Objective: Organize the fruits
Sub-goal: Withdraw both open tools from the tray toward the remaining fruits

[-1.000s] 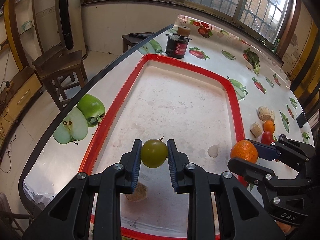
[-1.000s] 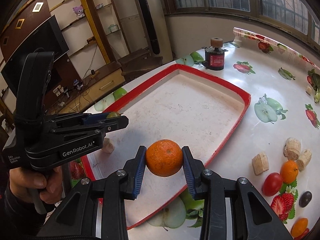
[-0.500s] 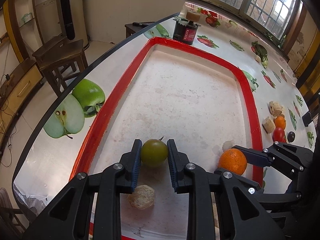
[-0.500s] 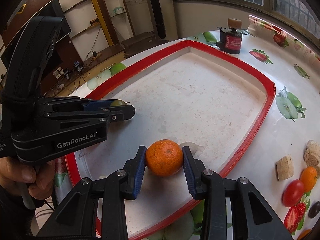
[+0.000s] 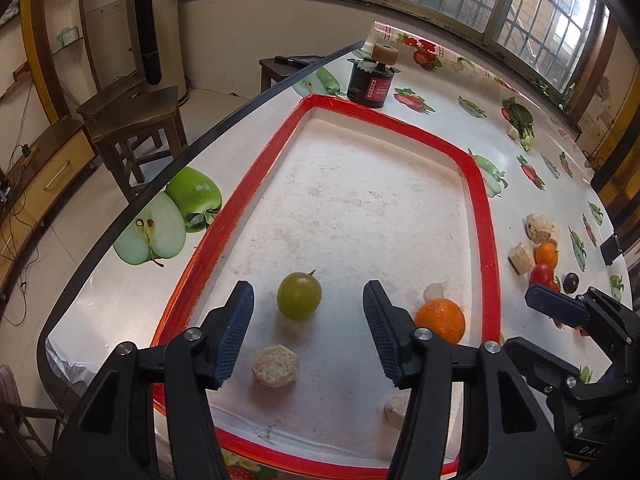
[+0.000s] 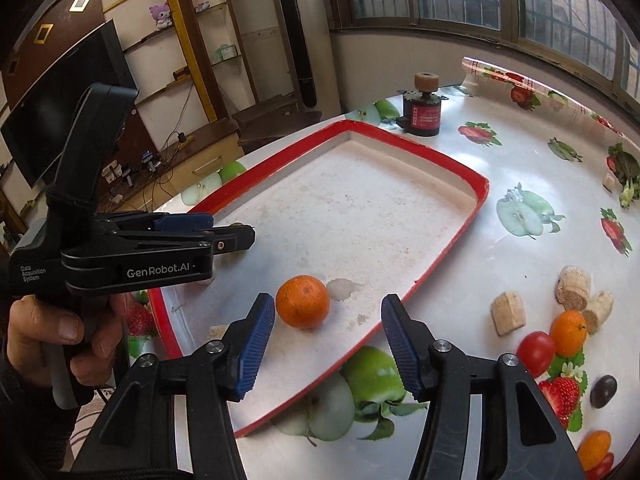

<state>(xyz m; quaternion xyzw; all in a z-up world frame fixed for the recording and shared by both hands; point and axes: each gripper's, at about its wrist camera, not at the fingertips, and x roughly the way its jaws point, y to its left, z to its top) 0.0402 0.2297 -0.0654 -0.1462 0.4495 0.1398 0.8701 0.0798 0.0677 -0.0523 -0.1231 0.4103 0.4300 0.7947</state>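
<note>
A green round fruit [image 5: 299,295] rests on the floor of the red-rimmed white tray [image 5: 485,216], between the spread fingers of my left gripper [image 5: 308,312], whose jaws are opening and no longer touch it. An orange [image 6: 303,301] lies on the same tray [image 6: 448,240] just ahead of my right gripper [image 6: 328,334], whose jaws are also opening, clear of the fruit. That orange [image 5: 440,319] shows to the right in the left wrist view, beside the right gripper's blue fingertip [image 5: 548,305]. The left gripper [image 6: 224,234] appears side-on in the right wrist view.
Loose on the fruit-print tablecloth right of the tray lie a small orange [image 6: 568,332], a red tomato [image 6: 535,353], a dark grape [image 6: 603,391] and cork-like pieces [image 6: 508,312]. A cork piece [image 5: 275,366] sits in the tray. A dark jar [image 5: 370,84] stands beyond the tray's far end. A hand [image 6: 64,336] grips the left handle.
Both grippers have opened and let go: the green fruit and the orange now lie free on the tray floor. Earlier each was clamped between its gripper's pads.
</note>
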